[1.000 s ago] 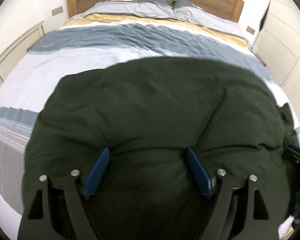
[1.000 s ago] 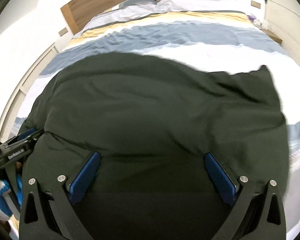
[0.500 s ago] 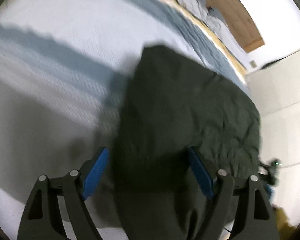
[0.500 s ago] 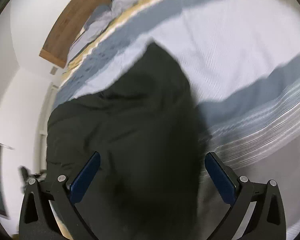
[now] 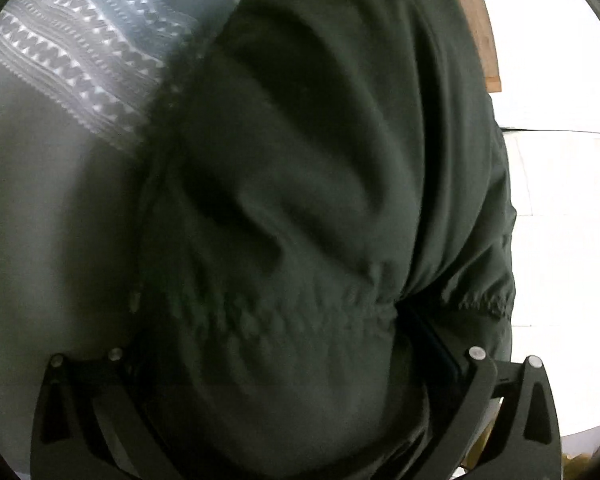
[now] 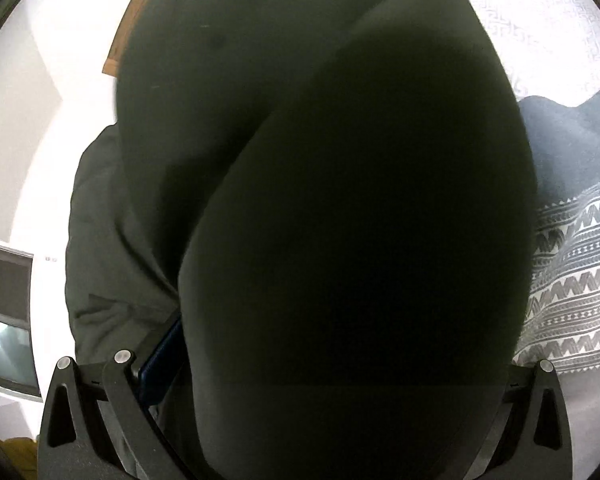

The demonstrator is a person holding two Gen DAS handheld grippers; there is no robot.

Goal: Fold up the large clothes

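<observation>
Two hand-held grippers: left hand-held gripper (image 5: pixel 296 380) and right hand-held gripper (image 6: pixel 340 376) spread wide, jacket bulging between fingers
Jacket (image 5: pixel 320 200): dark green, on the patterned bed (image 5: pixel 72 64)

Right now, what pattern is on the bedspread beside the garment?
Grey and white zigzag bands on the bedspread, clearest in the right wrist view.

txt: none legible | labels: none | nums: none | both views
</observation>
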